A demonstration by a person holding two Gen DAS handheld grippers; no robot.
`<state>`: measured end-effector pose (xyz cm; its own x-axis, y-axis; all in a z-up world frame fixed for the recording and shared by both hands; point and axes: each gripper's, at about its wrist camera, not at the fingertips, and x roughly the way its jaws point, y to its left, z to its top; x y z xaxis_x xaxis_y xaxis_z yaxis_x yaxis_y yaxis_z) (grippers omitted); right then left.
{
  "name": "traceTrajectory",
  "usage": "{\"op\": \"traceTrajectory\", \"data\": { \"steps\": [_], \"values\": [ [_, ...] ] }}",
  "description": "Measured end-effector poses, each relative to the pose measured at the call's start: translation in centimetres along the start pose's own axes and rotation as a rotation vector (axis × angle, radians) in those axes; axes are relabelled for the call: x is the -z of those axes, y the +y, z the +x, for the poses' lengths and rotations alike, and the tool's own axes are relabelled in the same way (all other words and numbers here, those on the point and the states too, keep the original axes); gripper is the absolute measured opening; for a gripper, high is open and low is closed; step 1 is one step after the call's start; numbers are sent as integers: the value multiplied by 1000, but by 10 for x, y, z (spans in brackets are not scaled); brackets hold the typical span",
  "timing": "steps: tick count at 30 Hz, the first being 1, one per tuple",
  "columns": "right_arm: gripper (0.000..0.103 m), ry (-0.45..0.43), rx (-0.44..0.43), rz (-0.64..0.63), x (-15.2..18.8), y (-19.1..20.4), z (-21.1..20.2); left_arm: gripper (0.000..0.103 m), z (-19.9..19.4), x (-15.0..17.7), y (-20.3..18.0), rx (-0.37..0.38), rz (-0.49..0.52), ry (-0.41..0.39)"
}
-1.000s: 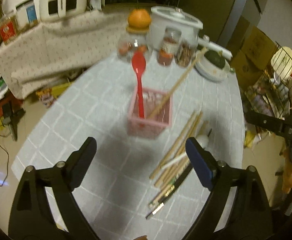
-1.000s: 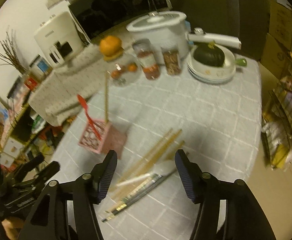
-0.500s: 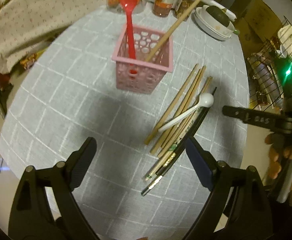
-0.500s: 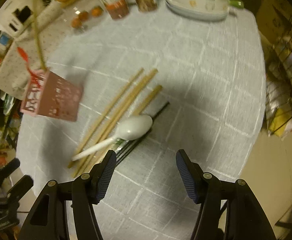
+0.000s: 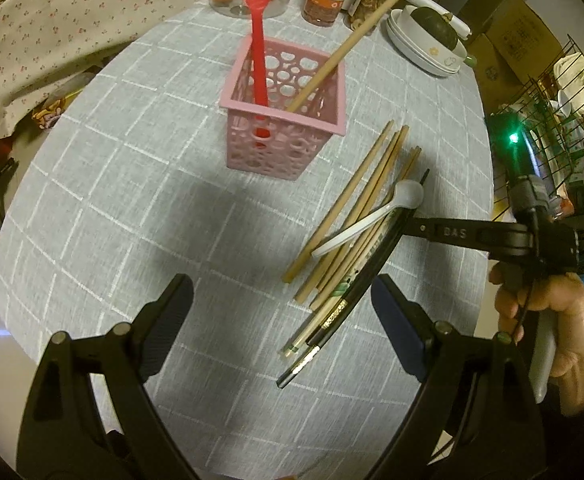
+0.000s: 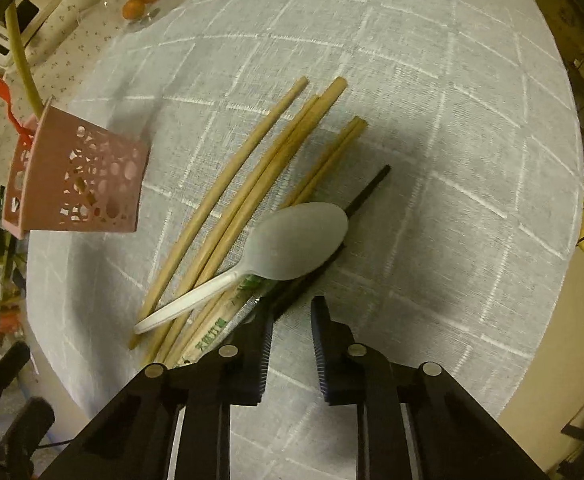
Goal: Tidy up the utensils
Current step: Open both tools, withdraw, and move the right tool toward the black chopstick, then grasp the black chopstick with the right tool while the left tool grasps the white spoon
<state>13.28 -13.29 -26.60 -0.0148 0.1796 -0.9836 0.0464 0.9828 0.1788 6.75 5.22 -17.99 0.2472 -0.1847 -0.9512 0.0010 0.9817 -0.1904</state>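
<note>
Two grippers work over the grey checked tablecloth [image 5: 131, 208], and the right gripper [image 6: 289, 312] is plainly the nearer one to the loose pile. Its jaws are closing, down to a narrow gap, with the tips at the pile's outer edge. The left finger sits against the black chopsticks [image 6: 366, 188], but whether anything lies between the pads cannot be told from these views. In the left wrist view this gripper reaches in from the right, a hand [image 5: 548, 320] clasping its handle.

Just ahead of the tips lies the white plastic spoon [image 6: 292, 240], bowl toward the far right, handle running back to the near left — the same diagonal the wooden chopsticks [image 6: 235, 196] follow. A pickup would likely go best across that long axis.

The left gripper [image 5: 279, 312] hovers above the table's near side, jaws spread wide and holding nothing.

Farther off stands the pink perforated basket [image 5: 283, 140], upright, already holding a red spoon [image 5: 257, 40] and one wooden chopstick [image 5: 356, 36] — the likely destination.
</note>
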Motion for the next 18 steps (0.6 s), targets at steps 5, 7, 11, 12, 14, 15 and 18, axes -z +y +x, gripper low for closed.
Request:
{"op": "traceTrajectory", "data": {
  "steps": [5, 7, 11, 12, 14, 15, 18],
  "values": [
    [18, 33, 94, -14, -4, 12, 7, 90, 0, 0, 1, 0, -1, -1],
    [18, 65, 123, -34, -5, 15, 10, 90, -1, 2, 3, 3, -2, -1],
    [17, 45, 166, -85, -4, 25, 10, 90, -2, 6, 6, 8, 5, -2],
    [15, 35, 166, -115, -3, 28, 9, 90, -3, 6, 7, 9, 7, -2],
    [11, 29, 155, -133, 0, 31, 7, 90, -4, 8, 6, 13, 16, -3],
    [9, 30, 142, -133, -1, 28, 6, 90, -4, 9, 4, 12, 24, -6],
    [5, 16, 119, -130, -1, 14, -4, 90, -5, 13, -6, -1, 70, -17]
  ]
}}
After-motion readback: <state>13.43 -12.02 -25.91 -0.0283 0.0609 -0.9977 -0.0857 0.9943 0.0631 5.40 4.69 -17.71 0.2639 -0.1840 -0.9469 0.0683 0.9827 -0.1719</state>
